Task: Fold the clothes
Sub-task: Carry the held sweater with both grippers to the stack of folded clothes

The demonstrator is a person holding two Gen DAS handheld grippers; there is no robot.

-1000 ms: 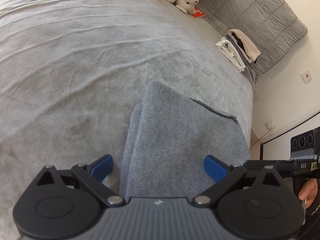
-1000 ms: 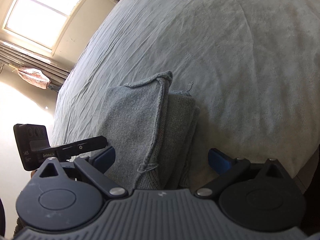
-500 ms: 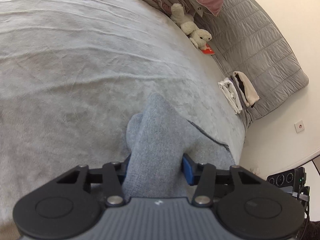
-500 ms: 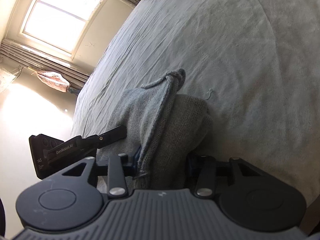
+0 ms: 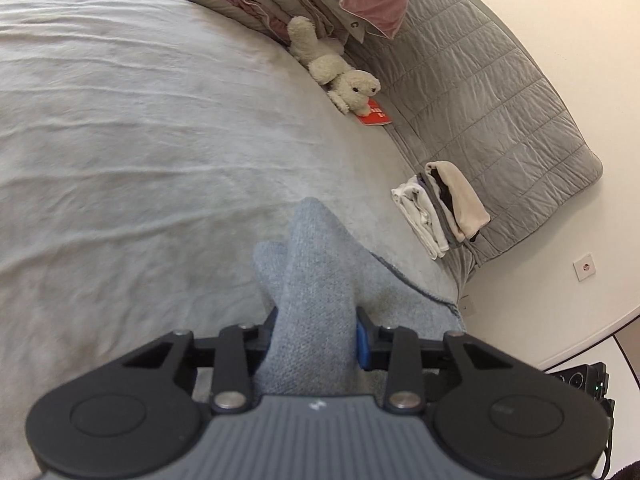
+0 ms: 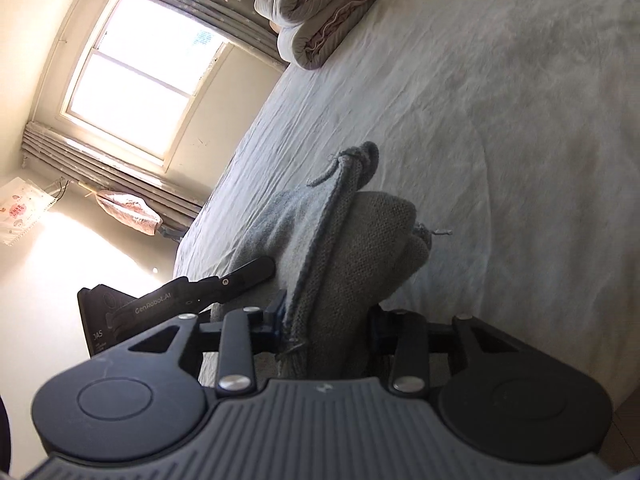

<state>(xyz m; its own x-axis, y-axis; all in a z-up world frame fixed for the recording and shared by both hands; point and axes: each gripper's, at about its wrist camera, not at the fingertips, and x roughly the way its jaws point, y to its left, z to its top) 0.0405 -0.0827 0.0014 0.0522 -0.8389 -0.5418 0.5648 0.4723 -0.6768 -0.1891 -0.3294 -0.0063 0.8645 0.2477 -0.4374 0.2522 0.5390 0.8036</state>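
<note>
Both grippers, left (image 5: 316, 334) and right (image 6: 328, 326), clench the partly folded grey sweater (image 5: 320, 280) above the bed (image 5: 120, 120), folding unfinished.

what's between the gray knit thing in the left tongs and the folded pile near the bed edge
Only bare bedspread, in the left wrist view, separates the gray knit from the folded pile.

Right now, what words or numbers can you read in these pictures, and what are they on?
"GenRobot.AI": on the arm of the left gripper, seen from the right wrist view.
"DAS": partly cut off, on the same gripper's black body.
Red card by the stuffed toy: white print, too blurred to read.
Paper on the wall: red marks, too small to read.
</note>
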